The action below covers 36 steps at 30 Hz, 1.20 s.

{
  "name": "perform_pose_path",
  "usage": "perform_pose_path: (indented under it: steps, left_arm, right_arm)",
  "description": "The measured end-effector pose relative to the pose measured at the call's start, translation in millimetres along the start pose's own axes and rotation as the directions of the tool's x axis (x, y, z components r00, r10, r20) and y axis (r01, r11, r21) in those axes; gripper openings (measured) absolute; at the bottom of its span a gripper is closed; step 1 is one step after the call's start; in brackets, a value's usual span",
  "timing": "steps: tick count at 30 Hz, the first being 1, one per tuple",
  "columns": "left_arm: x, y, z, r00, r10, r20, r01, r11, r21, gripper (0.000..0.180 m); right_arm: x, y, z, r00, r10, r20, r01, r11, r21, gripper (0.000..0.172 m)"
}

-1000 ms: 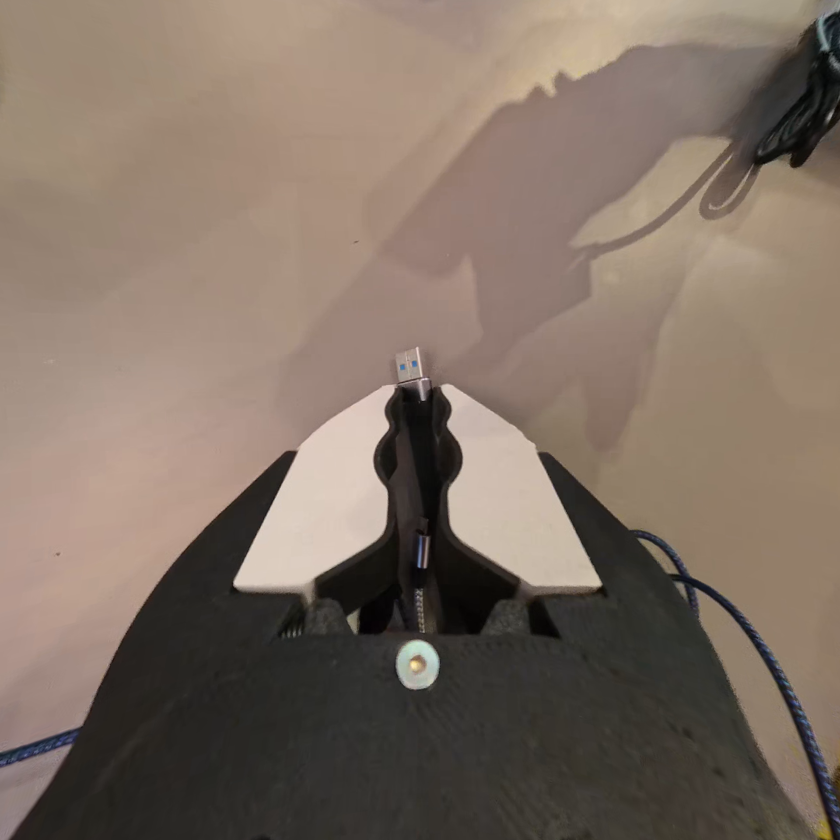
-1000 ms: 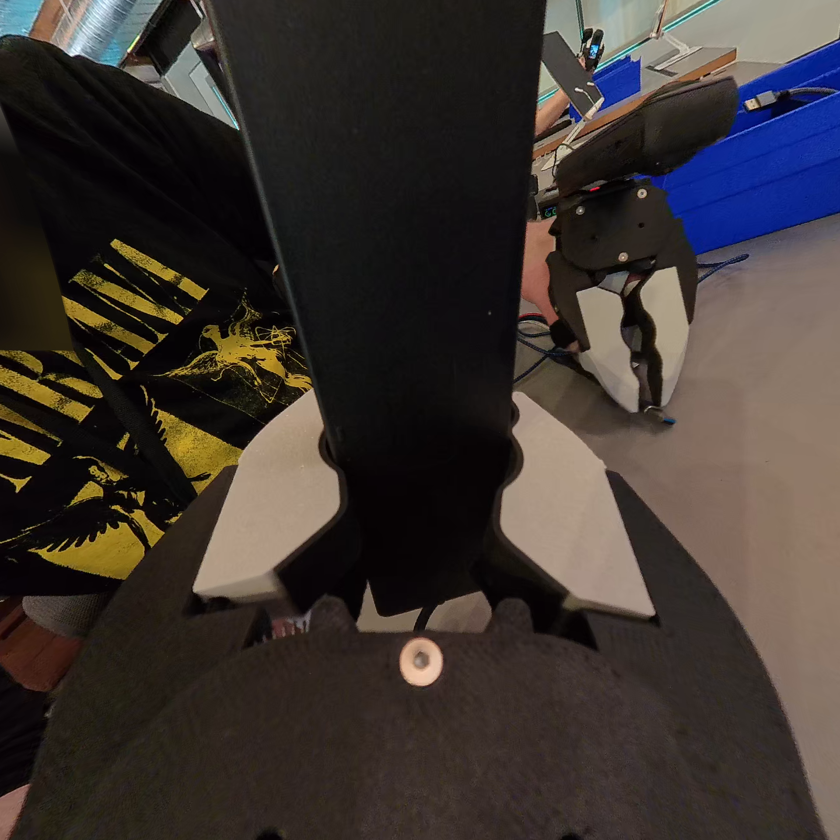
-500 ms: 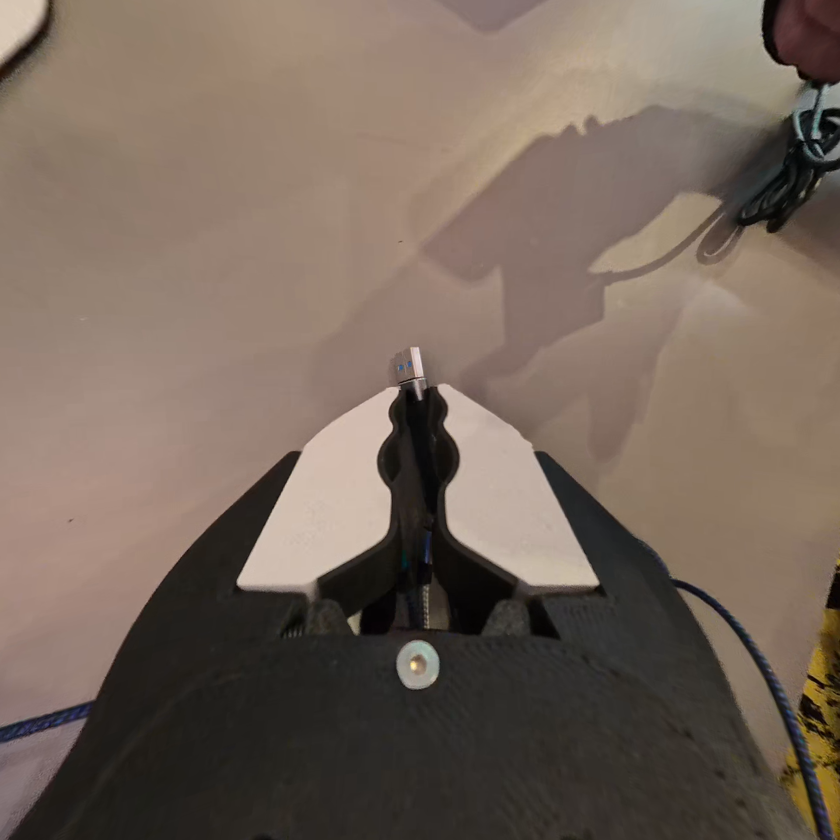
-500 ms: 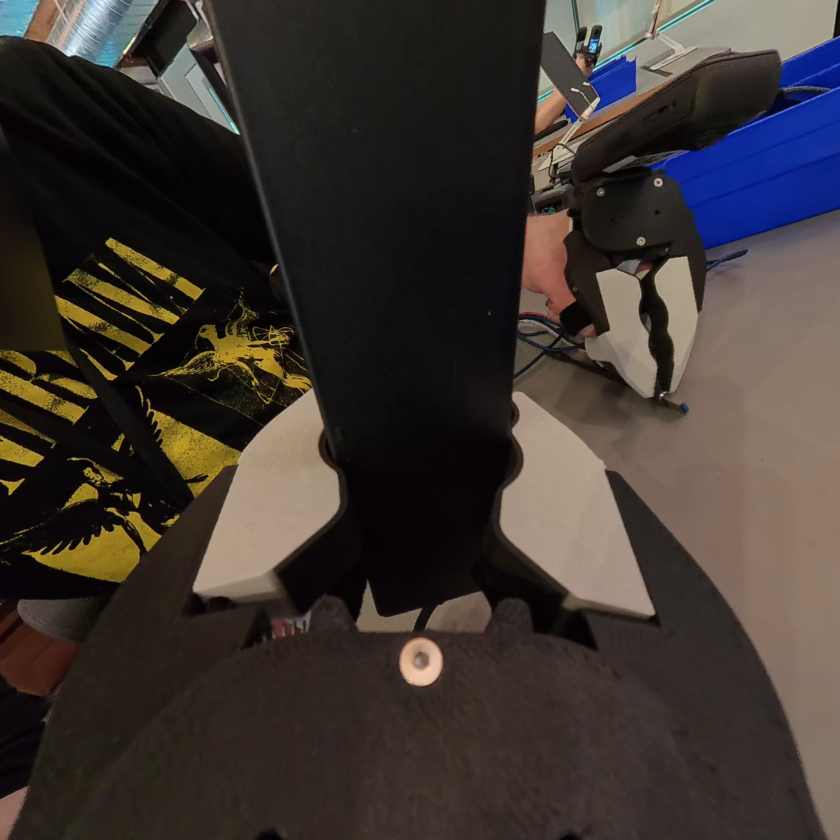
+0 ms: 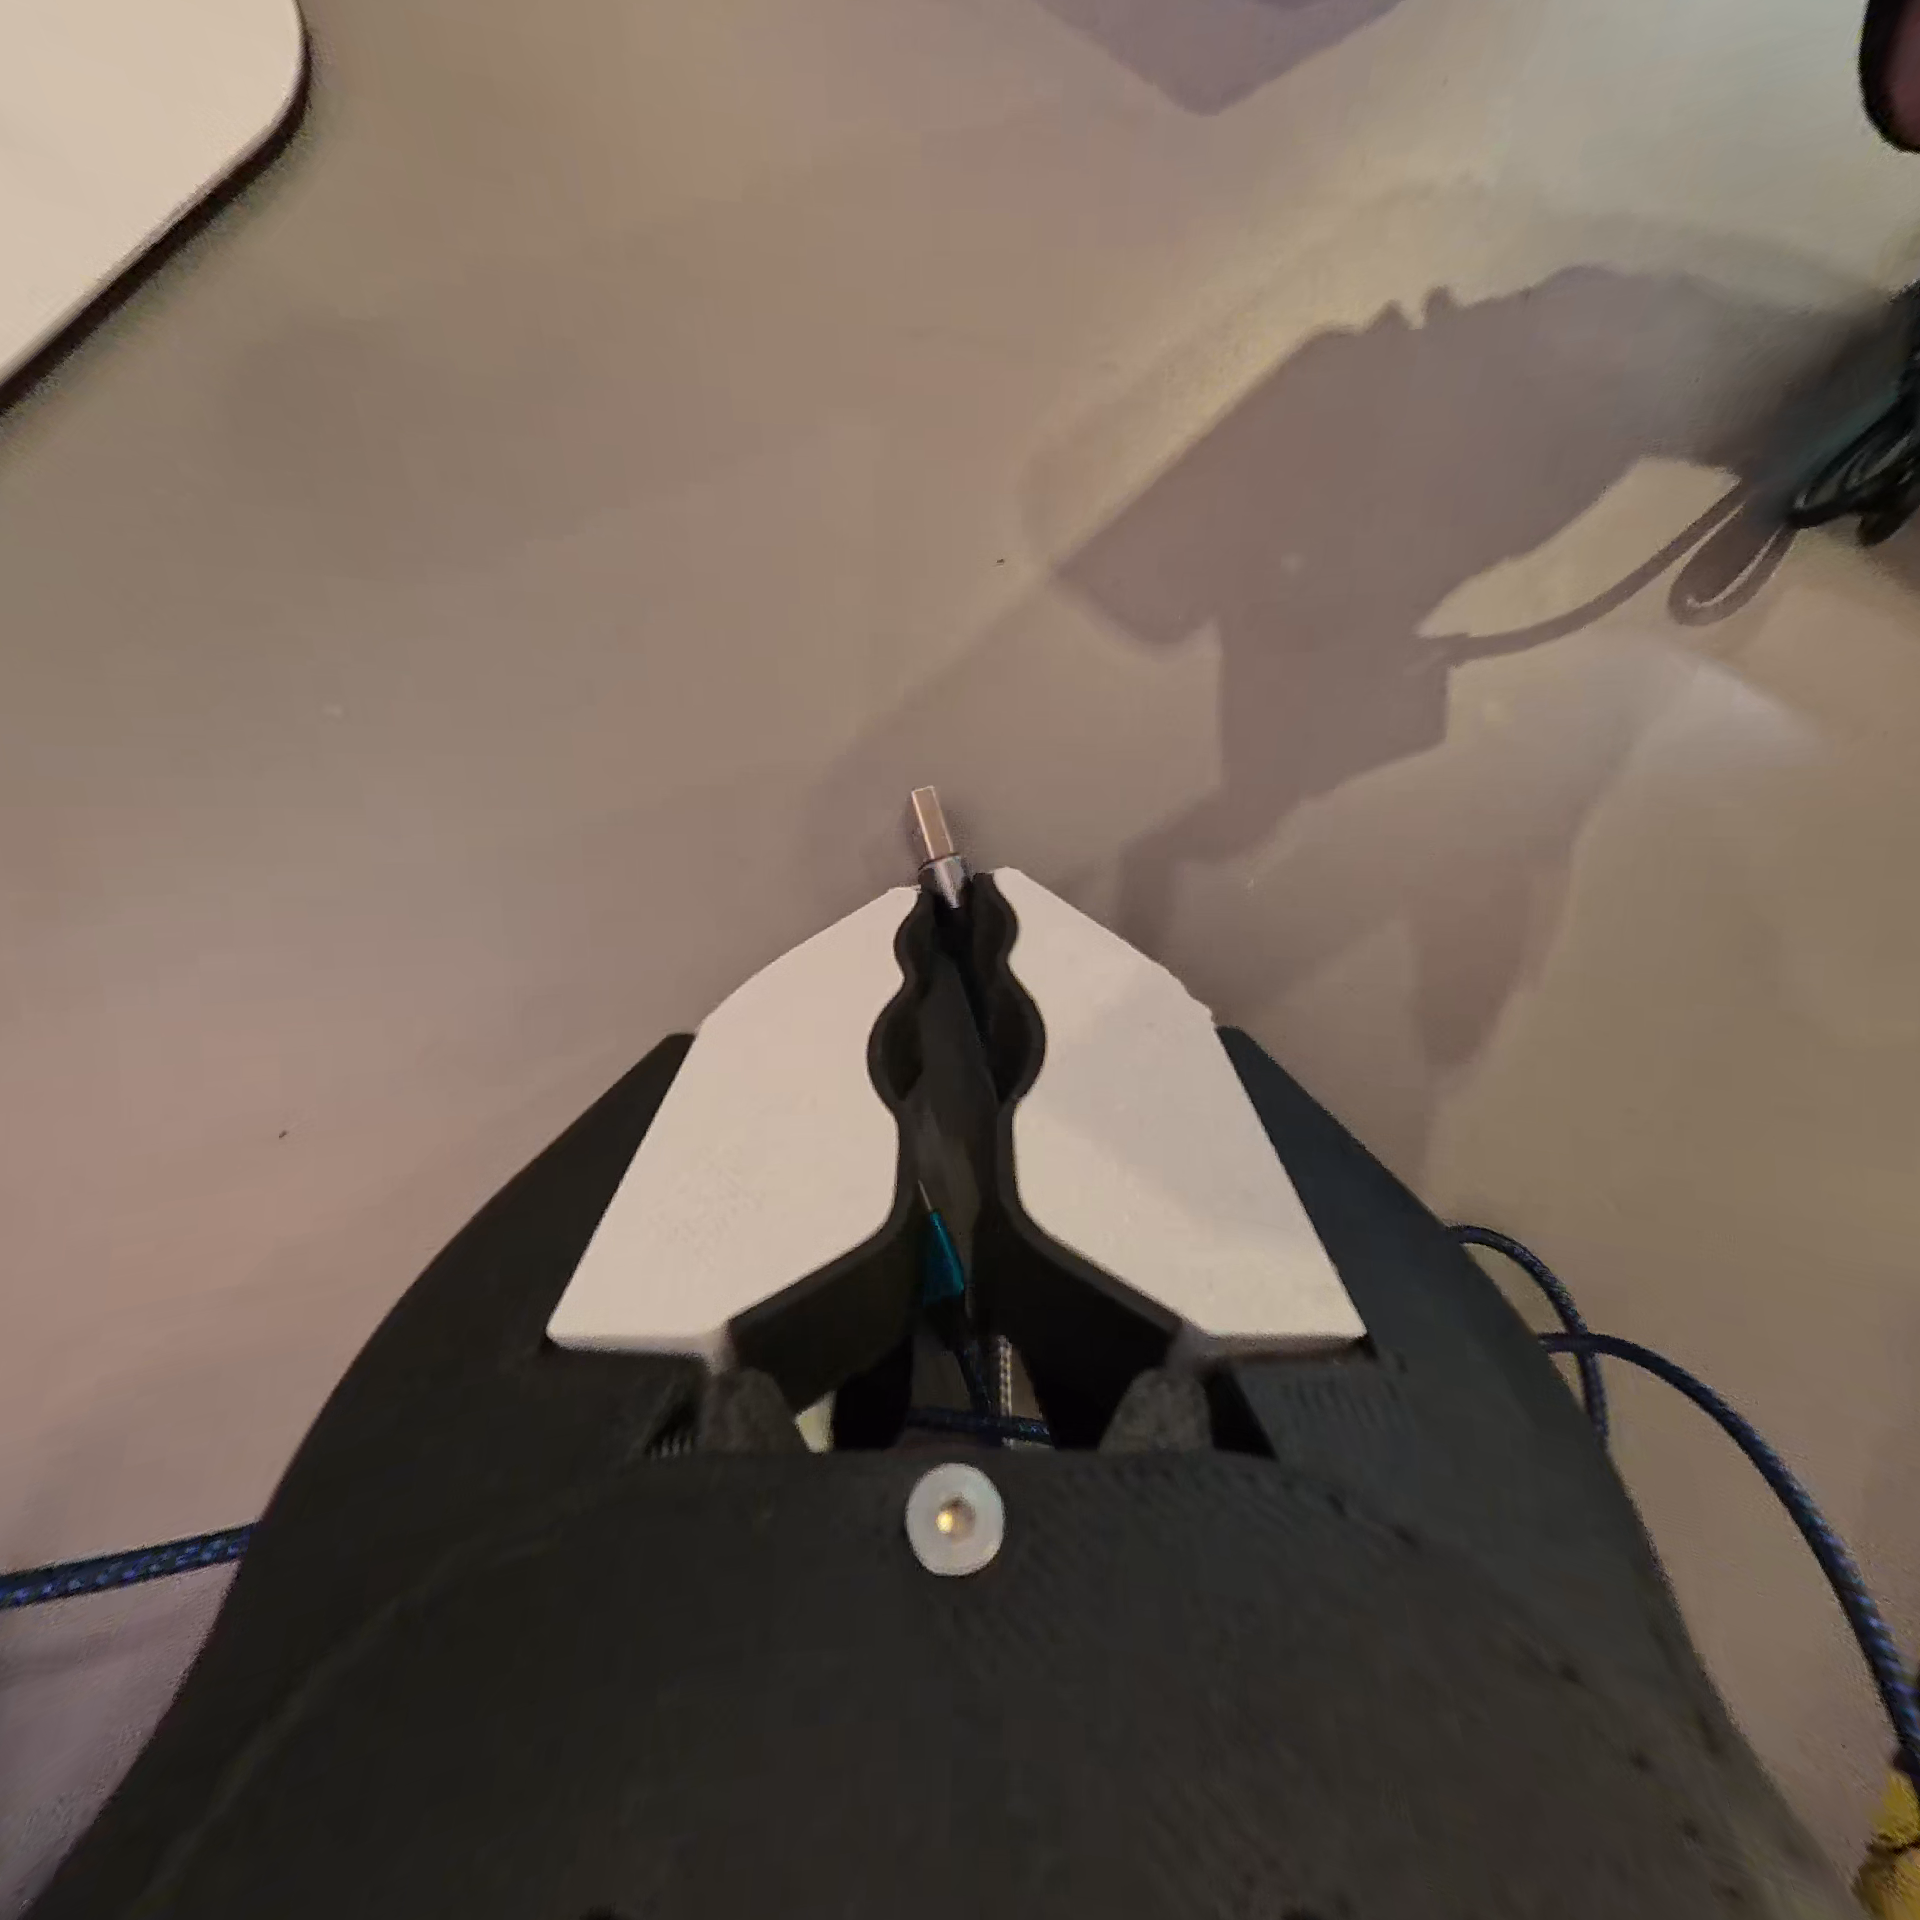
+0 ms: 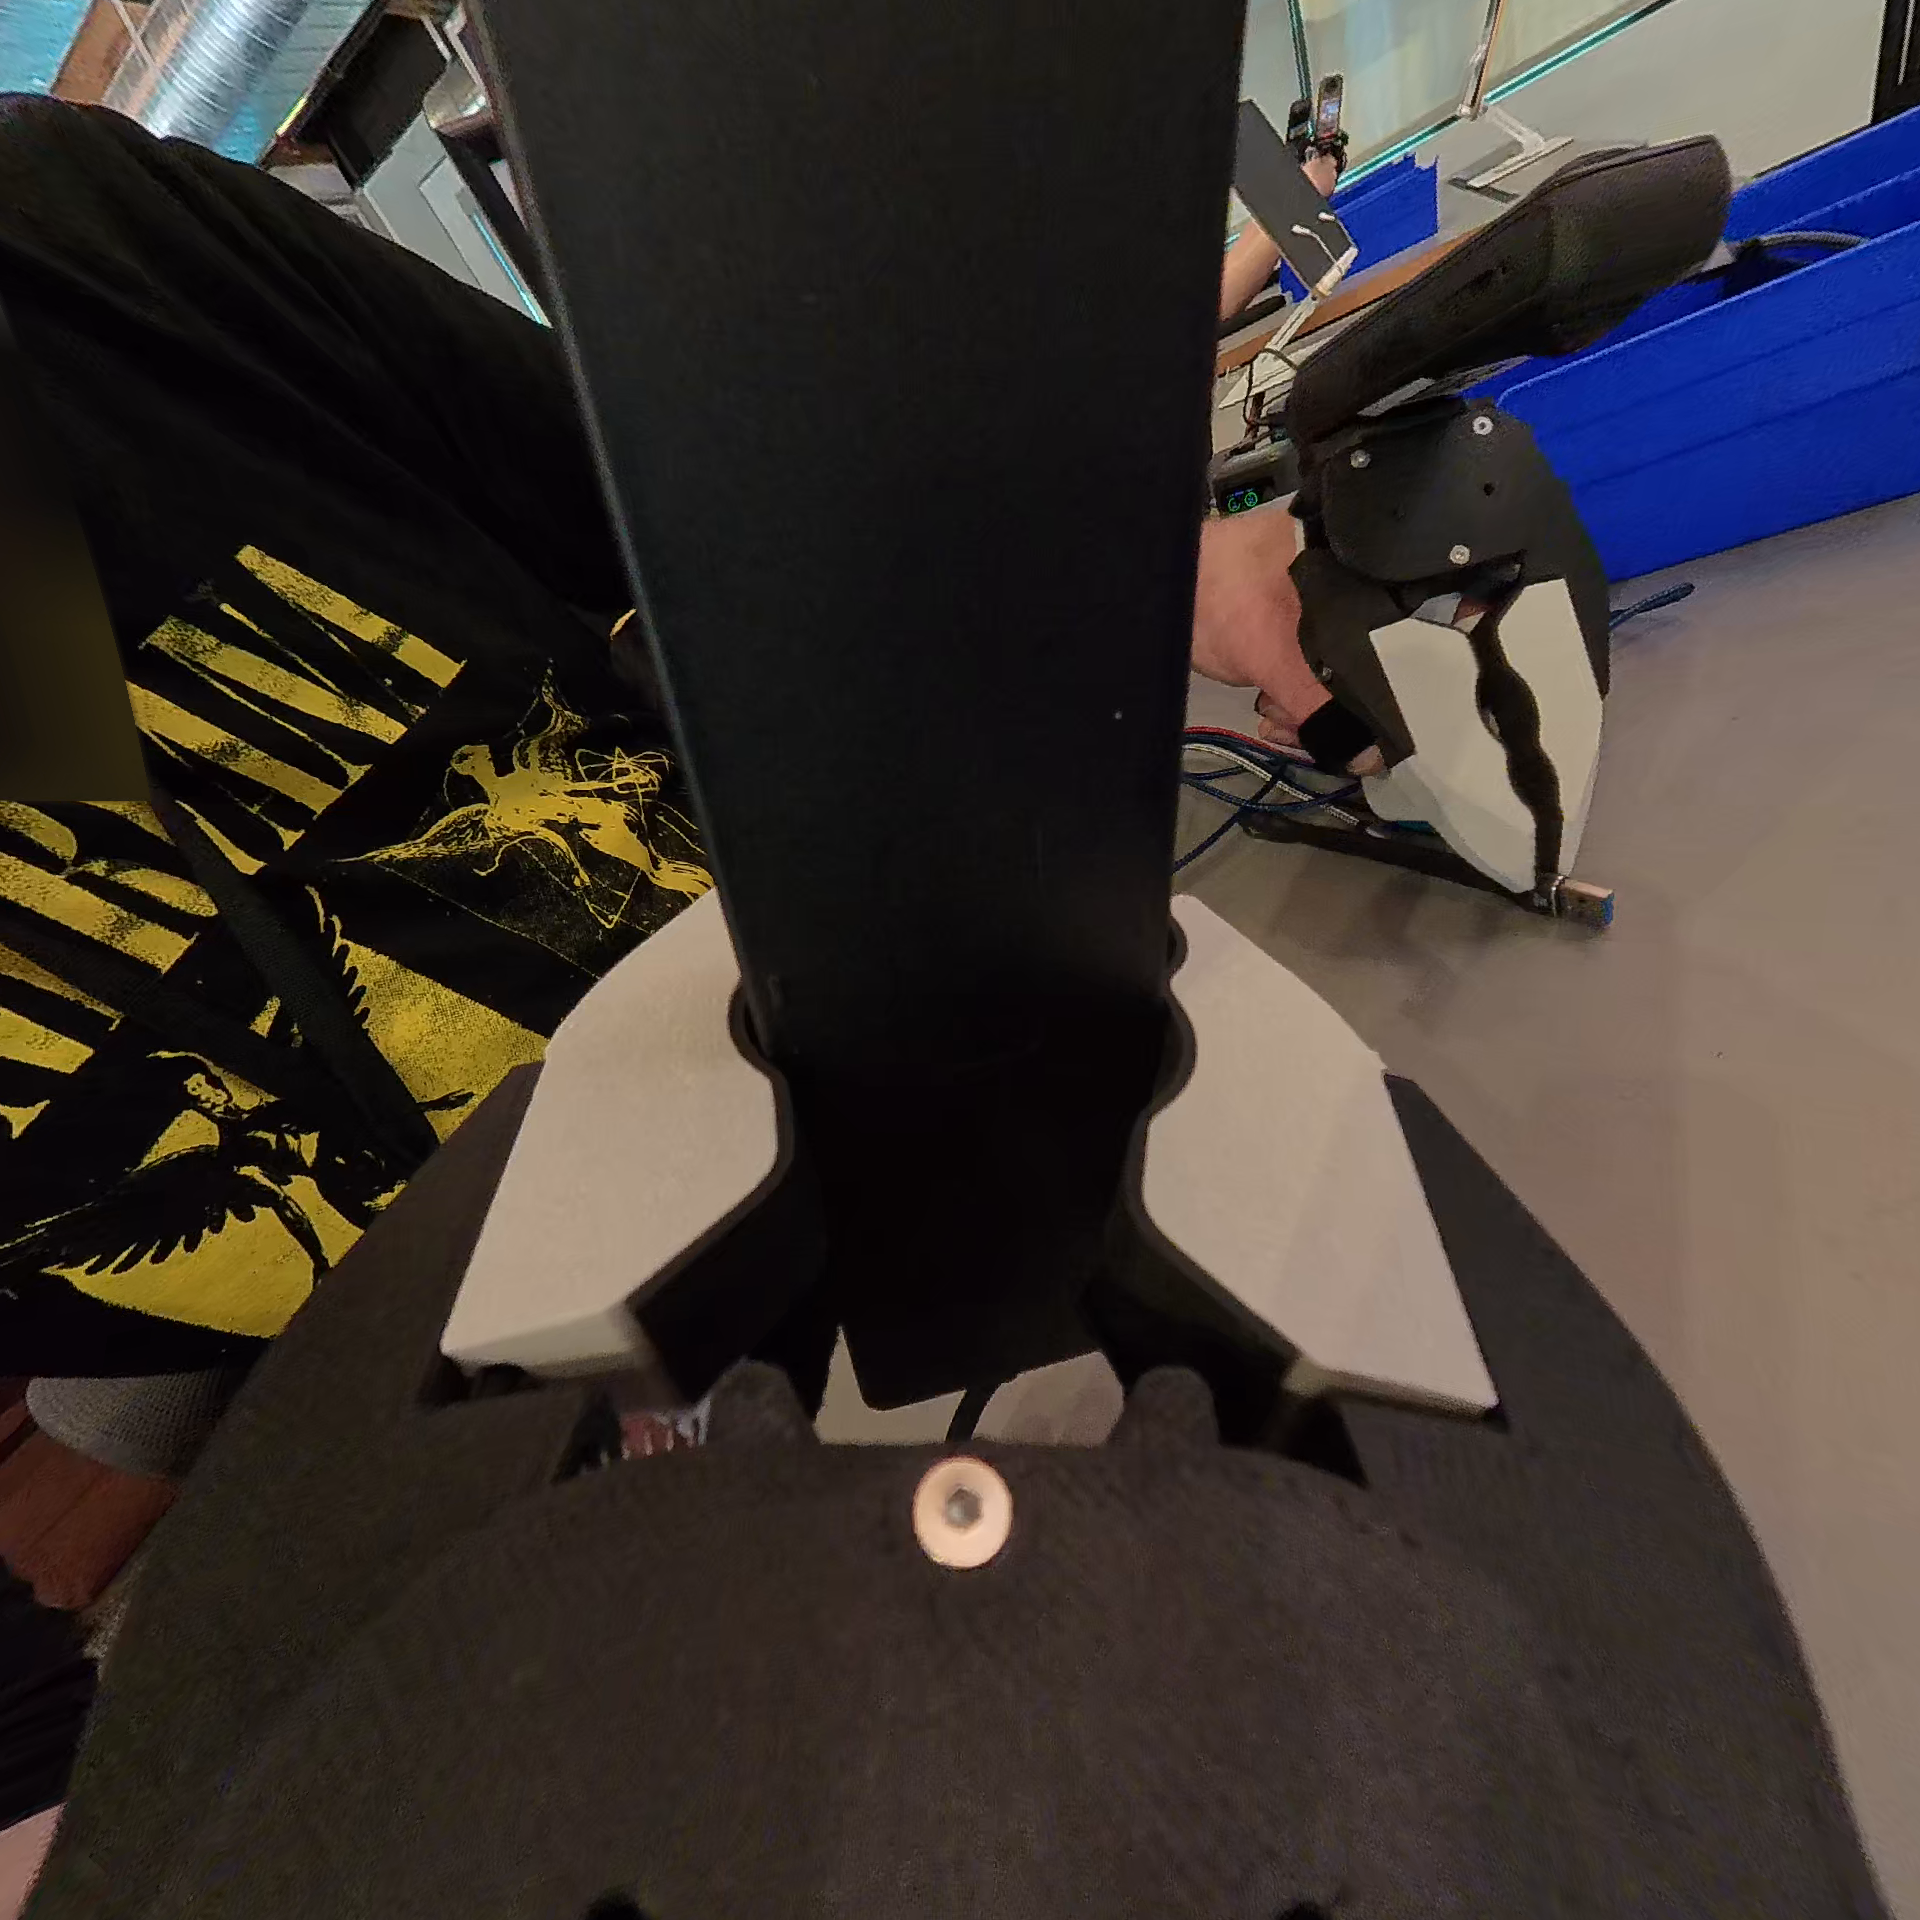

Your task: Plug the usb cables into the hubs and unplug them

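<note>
Left claw [image 5: 954,891], with white fingers on a black body, is shown pinching the silver metal USB plug [image 5: 932,840] of a blue braided cable [image 5: 1704,1455]. The plug projects just beyond the fingertips, edge-on in the left wrist view, with its grey collar seated between the black pads. From the side, in the right wrist view, the same claw [image 6: 1548,883] is seen pointing down at the grey counter [image 6: 1714,1039], the plug [image 6: 1581,900] lying level at its tips, close above or on the surface; which cannot be told. The cable is passed back between the fingers and trails to either side behind the claw.

Right claw [image 6: 961,966] is shown pressed against the two sides of a long, flat, matt black hub [image 6: 883,520], which stands upright between the white fingers [image 6: 644,1143] and extends well beyond them, out of the top of the view. A thin black lead leaves its near end, inside the claw.

Behind the left claw, a bundle of blue, white and red cables [image 6: 1278,779] lies on the counter; blue plastic bins [image 6: 1714,416] are seen farther off. To the left of the hub, a person's black shirt with a yellow print [image 6: 312,831] fills the view.
</note>
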State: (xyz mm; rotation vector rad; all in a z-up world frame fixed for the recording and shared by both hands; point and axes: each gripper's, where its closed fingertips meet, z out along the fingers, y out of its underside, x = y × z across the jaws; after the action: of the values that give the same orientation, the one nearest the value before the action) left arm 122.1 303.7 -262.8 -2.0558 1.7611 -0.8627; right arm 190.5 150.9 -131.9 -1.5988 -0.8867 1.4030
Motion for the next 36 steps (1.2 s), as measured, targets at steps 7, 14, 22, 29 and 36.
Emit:
perform_pose_path:
  steps: [7,14,22,29,36]
  left_arm:
    - [-11.7,7.2,1.3,0.999,-0.020,0.043,0.023,0.998,-0.064,0.010]
    - [-13.4,9.0,2.7,0.991,0.081,0.108,-0.073,0.995,-0.074,0.009]
    - [-10.2,-16.1,-14.2,0.867,0.362,0.342,-0.359,0.930,-0.076,0.008]
    - [61.2,-111.7,-74.7,0.359,0.680,0.639,-0.772,0.601,-0.205,0.007]
    - [92.9,-135.2,-74.3,0.025,0.775,0.631,-0.826,0.372,-0.424,0.008]
  right_arm:
    - [-0.2,-1.1,-0.3,1.000,-0.003,-0.004,0.003,1.000,0.005,0.067]
    - [-0.8,-1.1,0.4,1.000,-0.005,-0.004,0.005,1.000,0.002,0.067]
    - [7.3,-6.5,-0.7,0.998,-0.002,-0.065,0.005,0.999,0.034,0.067]
    - [22.5,-33.6,2.0,0.991,0.122,-0.060,-0.106,0.971,0.214,0.068]
    - [33.0,-38.6,14.8,0.980,0.168,-0.106,-0.140,0.964,0.227,0.067]
